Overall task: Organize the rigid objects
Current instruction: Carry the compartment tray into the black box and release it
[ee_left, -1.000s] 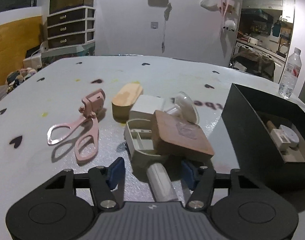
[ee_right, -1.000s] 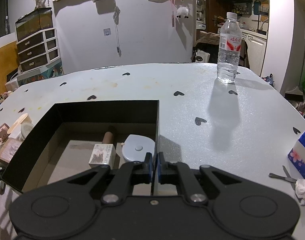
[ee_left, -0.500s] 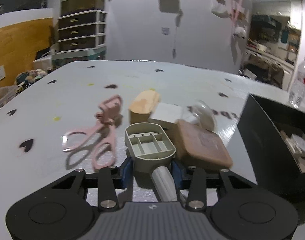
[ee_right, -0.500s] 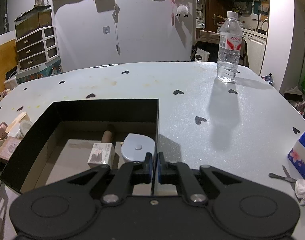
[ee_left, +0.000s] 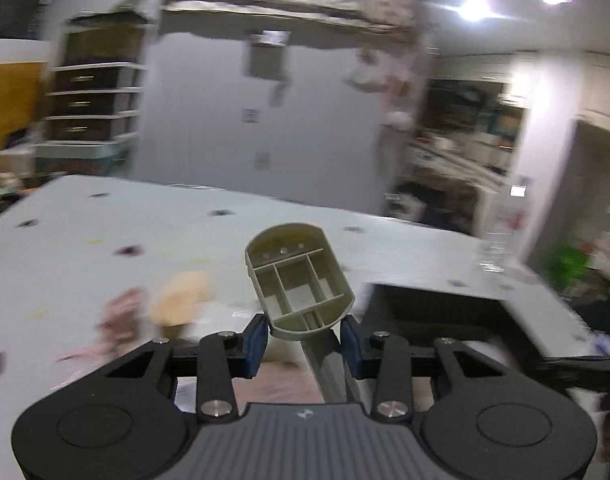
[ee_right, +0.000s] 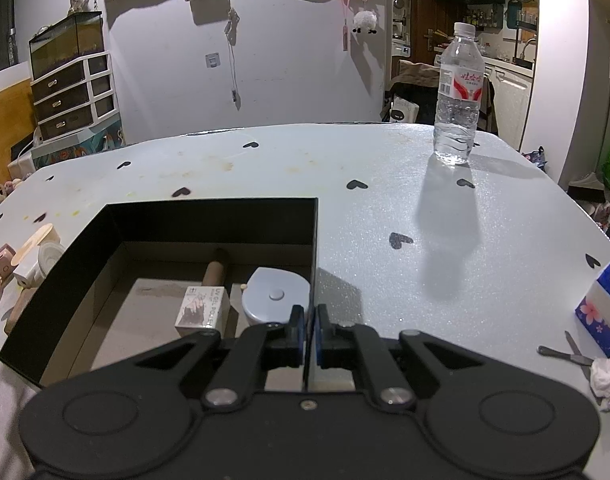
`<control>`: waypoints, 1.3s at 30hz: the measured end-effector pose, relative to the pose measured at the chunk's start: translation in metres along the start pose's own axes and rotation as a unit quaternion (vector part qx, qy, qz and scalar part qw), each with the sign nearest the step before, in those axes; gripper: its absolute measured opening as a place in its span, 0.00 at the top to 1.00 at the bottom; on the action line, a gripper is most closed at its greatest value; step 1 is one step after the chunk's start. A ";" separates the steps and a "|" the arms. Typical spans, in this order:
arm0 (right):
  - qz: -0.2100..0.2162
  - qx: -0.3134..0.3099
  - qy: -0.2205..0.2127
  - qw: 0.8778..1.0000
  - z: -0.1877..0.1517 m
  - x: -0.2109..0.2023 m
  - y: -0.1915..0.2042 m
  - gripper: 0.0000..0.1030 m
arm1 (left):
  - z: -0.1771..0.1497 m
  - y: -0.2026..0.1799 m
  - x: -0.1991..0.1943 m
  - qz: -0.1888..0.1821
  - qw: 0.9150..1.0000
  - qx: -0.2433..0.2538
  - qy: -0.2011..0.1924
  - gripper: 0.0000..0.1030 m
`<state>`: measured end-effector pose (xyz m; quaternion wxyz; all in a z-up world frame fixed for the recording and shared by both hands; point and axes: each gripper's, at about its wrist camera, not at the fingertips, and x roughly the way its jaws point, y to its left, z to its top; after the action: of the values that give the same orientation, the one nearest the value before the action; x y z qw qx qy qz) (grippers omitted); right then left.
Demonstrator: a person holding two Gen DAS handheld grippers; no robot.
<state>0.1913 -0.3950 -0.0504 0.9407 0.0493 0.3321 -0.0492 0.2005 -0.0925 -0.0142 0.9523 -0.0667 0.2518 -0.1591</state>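
Left wrist: left gripper point(ee_left: 304, 338) fingers clamp beige holder point(ee_left: 299, 280), raised off bench point(ee_left: 105, 240).
Right gripper point(ee_right: 309, 332) closed, empty; box point(ee_right: 185, 220) holds three items; several remain outside.

Left gripper point(ee_left: 304, 340) body: showing matte black linkage arms and a ribbed grey centre plate with a small logo.
Left fingers point(ee_left: 257, 339): wearing blue pads.
Left screws: shining silver at the pivots.
Left discs: sitting as two round black recesses.
Right gripper point(ee_right: 309, 330) body: showing all black arms.
Right fingers point(ee_right: 298, 330): wearing blue pads.
Right screws: gleaming silver.
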 end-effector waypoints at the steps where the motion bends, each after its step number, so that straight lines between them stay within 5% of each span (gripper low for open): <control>1: 0.000 0.000 0.000 1.000 0.000 0.000 0.000 0.94 | 0.003 -0.009 0.004 -0.020 1.000 0.006 0.002 0.60; 5: 0.001 0.001 0.000 1.000 0.000 0.000 0.000 0.94 | 0.009 -0.047 0.023 -0.087 0.995 0.043 0.019 0.60; 9: 0.002 0.002 0.000 1.000 0.000 0.000 -0.001 0.94 | 0.005 -0.078 0.052 -0.111 0.988 0.088 0.066 0.60; 19: 0.002 0.003 -0.001 1.000 0.000 0.000 -0.002 0.94 | -0.003 -0.107 0.116 -0.065 0.975 0.147 0.154 0.60; 30: 0.003 0.004 -0.002 1.000 0.000 0.001 -0.002 0.94 | -0.003 -0.118 0.130 -0.042 0.967 0.185 0.170 0.60; 33: 0.004 0.004 -0.002 1.000 0.000 0.001 -0.002 0.94 | -0.003 -0.119 0.129 -0.050 0.967 0.184 0.170 0.46; 34: 0.005 0.005 -0.002 1.000 0.000 0.001 -0.003 0.94 | -0.003 -0.119 0.127 -0.051 0.968 0.183 0.166 0.30; 35: 0.005 0.006 -0.001 1.000 0.000 0.000 -0.003 0.94 | -0.003 -0.119 0.126 -0.052 0.969 0.181 0.162 0.25; 39: 0.006 0.007 -0.001 1.000 0.000 0.001 -0.003 0.94 | 0.000 -0.119 0.117 -0.057 0.970 0.180 0.153 0.22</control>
<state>0.1914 -0.3978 -0.0514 0.9411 0.0579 0.3301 -0.0455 0.2653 -0.2436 -0.0432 0.8880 0.1168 0.3577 -0.2643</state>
